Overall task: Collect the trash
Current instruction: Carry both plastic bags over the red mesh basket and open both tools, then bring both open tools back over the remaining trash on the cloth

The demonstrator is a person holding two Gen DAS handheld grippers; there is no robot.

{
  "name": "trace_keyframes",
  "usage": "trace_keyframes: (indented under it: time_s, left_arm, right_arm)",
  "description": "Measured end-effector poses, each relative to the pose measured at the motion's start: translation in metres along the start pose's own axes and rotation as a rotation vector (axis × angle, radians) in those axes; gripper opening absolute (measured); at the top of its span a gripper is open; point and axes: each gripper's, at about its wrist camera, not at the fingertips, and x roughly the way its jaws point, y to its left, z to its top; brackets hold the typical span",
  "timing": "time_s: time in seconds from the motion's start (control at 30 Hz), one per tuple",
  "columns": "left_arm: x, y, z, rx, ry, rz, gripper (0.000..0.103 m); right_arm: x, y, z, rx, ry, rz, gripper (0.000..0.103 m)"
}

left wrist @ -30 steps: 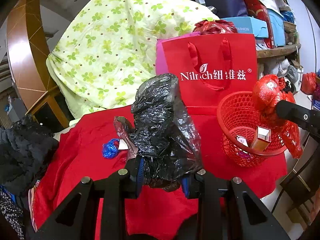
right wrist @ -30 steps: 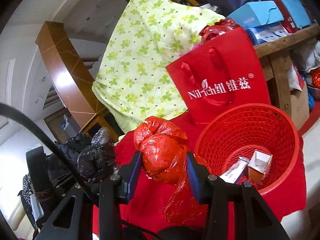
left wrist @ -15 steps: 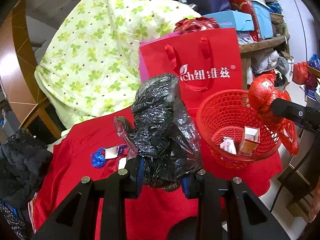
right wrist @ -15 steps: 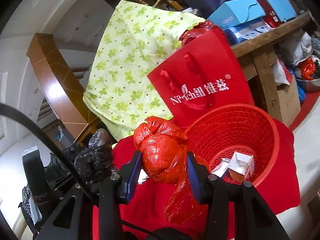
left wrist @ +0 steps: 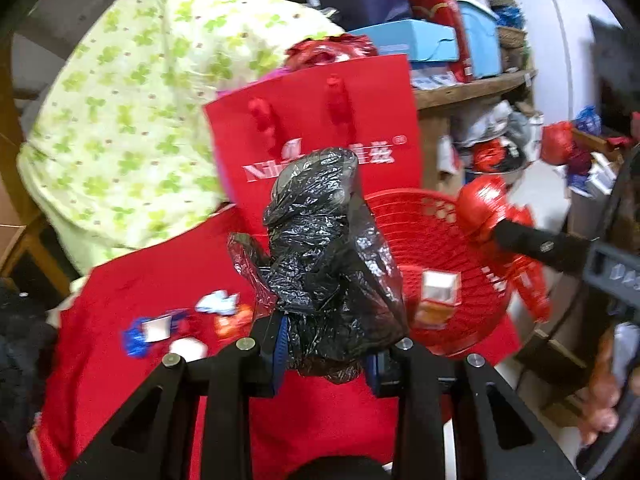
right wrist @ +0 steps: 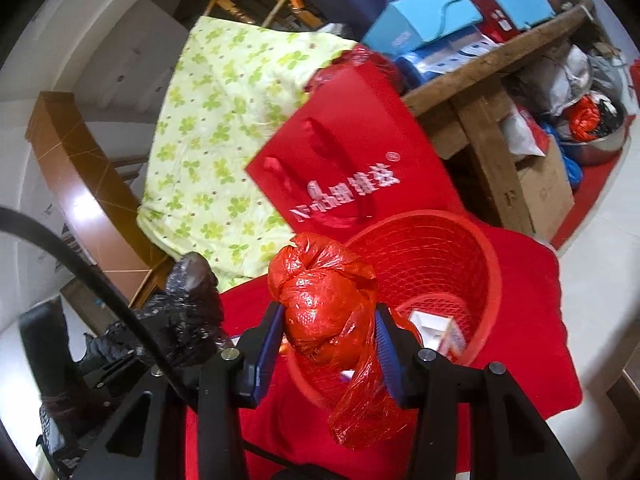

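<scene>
Against the frames of a second ago, the red mesh basket point(left wrist: 460, 240) is seen nearer the middle of both wrist views, with the red gift bag point(left wrist: 312, 136) behind it swung leftward and tilted; both loads have been carried towards the basket. The crumpled black plastic bag point(left wrist: 328, 264) is kept clamped between the blue pads of the left gripper point(left wrist: 326, 354), held above the red cloth point(left wrist: 120, 300) just left of the basket rim. The knotted red plastic bag point(right wrist: 324, 312) is pinched in the right gripper point(right wrist: 330, 350), now overlapping the near rim of the basket rather than standing beside it. A small carton point(left wrist: 438, 300) already lies in the basket. Small wrappers point(left wrist: 180, 324) are left on the cloth. Release into the basket is judged close, the red bag first.
</scene>
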Motion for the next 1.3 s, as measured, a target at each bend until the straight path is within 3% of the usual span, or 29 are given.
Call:
trace_keyframes:
  time_s: [0.1,0.13,0.17,0.23,0.4,0.67,0.83,1.03,1.3]
  left_arm:
    - [0.014,-0.002,0.007,-0.013,0.003,-0.098,0.035]
    - [0.022,-0.001,0.010,-0.022,0.007,-0.126,0.041]
    - [0.026,-0.002,0.010,-0.023,0.009,-0.146,0.054]
    - [0.040,0.000,0.010,-0.035,0.024,-0.185,0.070]
    - [0.048,0.020,-0.005,-0.101,0.058,-0.186,0.070]
    - [0.025,0.084,-0.075,-0.171,0.101,-0.050,0.070]
    - [0.007,0.154,-0.132,-0.301,0.144,0.081,0.070]
    - [-0.014,0.220,-0.190,-0.405,0.167,0.245,0.070]
    - [-0.013,0.252,-0.245,-0.476,0.231,0.302,0.070]
  right_arm:
    - [0.010,-0.013,0.003,0.026,0.014,-0.025,0.049]
    - [0.013,-0.017,0.005,0.032,0.018,-0.035,0.051]
    - [0.017,-0.020,0.006,0.046,0.021,-0.041,0.052]
    - [0.023,-0.026,0.007,0.073,0.028,-0.037,0.071]
    - [0.024,-0.022,0.003,0.057,0.022,-0.041,0.073]
    - [0.023,0.030,-0.008,-0.048,0.022,0.019,0.073]
    - [0.037,0.080,-0.022,-0.139,0.062,0.084,0.073]
    - [0.076,0.132,-0.056,-0.211,0.191,0.146,0.073]
    - [0.117,0.176,-0.108,-0.276,0.344,0.170,0.073]
